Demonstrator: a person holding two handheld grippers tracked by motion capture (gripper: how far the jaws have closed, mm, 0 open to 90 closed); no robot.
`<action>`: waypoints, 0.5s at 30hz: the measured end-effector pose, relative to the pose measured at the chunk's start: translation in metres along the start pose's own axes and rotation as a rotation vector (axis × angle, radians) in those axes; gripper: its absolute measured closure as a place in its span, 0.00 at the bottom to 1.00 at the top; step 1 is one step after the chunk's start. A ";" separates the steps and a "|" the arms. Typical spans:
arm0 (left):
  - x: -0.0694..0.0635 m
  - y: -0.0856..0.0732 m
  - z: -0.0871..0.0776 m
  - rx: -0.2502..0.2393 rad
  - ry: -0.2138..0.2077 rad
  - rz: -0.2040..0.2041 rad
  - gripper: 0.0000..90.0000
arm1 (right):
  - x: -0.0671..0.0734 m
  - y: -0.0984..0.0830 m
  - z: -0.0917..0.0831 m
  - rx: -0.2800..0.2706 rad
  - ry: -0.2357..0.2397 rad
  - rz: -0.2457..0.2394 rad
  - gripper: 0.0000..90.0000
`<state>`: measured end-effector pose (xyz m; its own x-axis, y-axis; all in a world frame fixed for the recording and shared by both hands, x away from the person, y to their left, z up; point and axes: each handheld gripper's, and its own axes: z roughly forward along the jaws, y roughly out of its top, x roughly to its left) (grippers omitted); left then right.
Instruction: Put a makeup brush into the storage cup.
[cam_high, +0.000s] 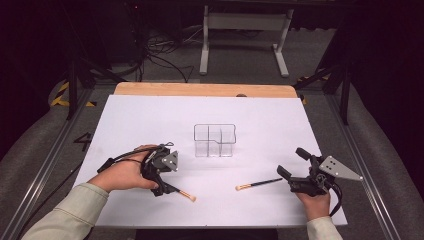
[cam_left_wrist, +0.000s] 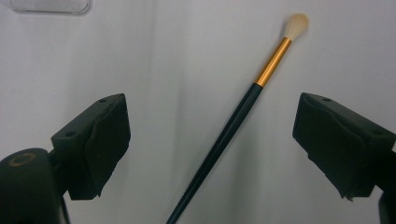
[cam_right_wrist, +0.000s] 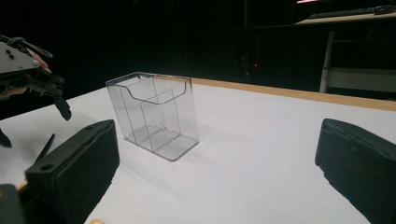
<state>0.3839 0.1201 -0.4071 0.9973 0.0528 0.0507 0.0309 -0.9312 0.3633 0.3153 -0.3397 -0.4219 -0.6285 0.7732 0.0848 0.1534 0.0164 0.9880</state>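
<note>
Straddling an unmarked brush (cam_left_wrist: 233, 126), left tool (cam_left_wrist: 210, 140) gapes.

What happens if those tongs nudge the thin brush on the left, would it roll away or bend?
The brush has a slim, round-looking dark handle lying flat on the white sheet, so a sideways nudge would probably roll it. It looks straight and stiff, unlikely to bend. Being so thin, it is likely light, and its smooth handle might slip between the left tongs, which straddle it open.
</note>
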 end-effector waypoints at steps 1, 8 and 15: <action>0.000 -0.001 0.002 0.004 -0.007 -0.004 0.14 | 0.000 0.000 0.000 0.001 0.000 0.000 0.01; -0.002 -0.004 0.008 0.022 -0.032 -0.010 0.17 | -0.001 -0.001 0.000 0.002 0.003 0.009 0.01; -0.001 -0.005 0.012 0.030 -0.049 -0.007 0.18 | -0.001 -0.001 0.001 0.000 0.008 0.016 0.01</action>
<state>0.3838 0.1198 -0.4204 0.9991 0.0423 0.0025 0.0390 -0.9412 0.3355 0.3165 -0.3401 -0.4232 -0.6319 0.7683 0.1018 0.1633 0.0037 0.9866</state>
